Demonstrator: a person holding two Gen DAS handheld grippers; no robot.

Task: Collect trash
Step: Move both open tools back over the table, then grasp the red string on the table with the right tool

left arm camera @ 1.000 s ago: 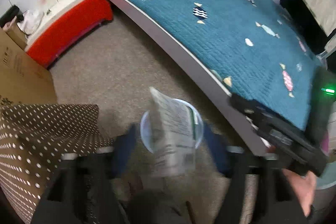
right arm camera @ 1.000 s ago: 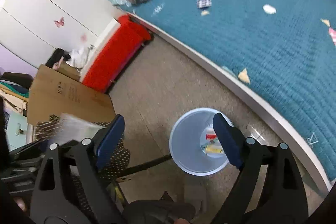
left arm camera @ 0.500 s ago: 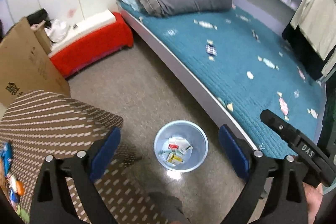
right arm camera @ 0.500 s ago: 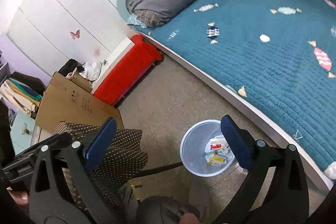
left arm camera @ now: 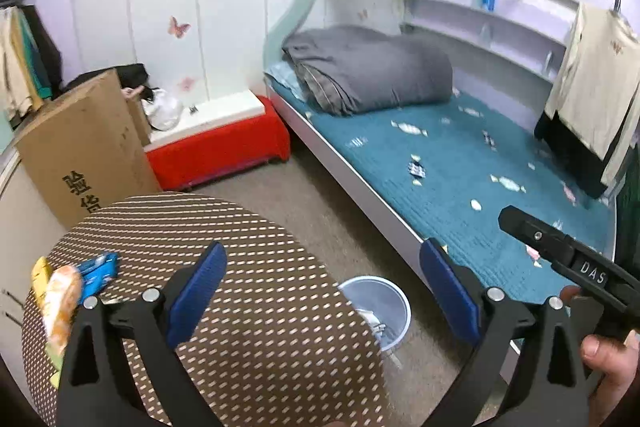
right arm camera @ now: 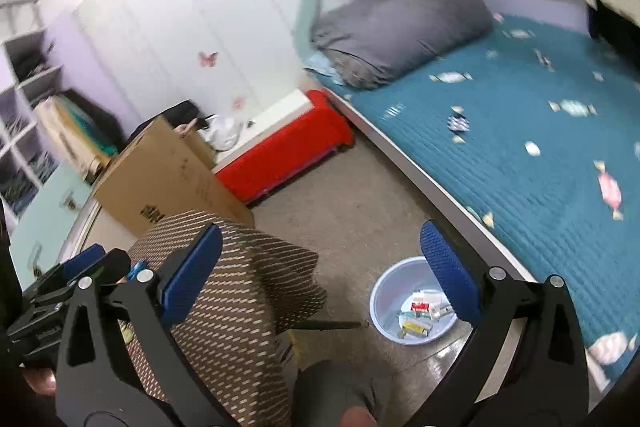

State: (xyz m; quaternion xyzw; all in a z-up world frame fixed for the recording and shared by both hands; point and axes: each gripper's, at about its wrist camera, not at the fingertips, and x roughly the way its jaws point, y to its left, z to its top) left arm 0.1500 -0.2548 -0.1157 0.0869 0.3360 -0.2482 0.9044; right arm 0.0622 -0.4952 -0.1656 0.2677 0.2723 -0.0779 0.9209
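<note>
Both the left gripper (left arm camera: 323,291) and right gripper (right arm camera: 320,267) are wide apart, empty; a sloppy grab could knock wrappers (left arm camera: 72,287) off the table (left arm camera: 248,327), missing the bin (right arm camera: 414,301).

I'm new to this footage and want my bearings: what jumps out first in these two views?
The teal bed with a rolled grey duvet fills the right side, and a bright red bench sits at its head by the wall. On the floor beside the bed stands a pale bin with wrappers inside. Nearer left, a brown dotted table carries colourful snack packets at its left edge.
</note>
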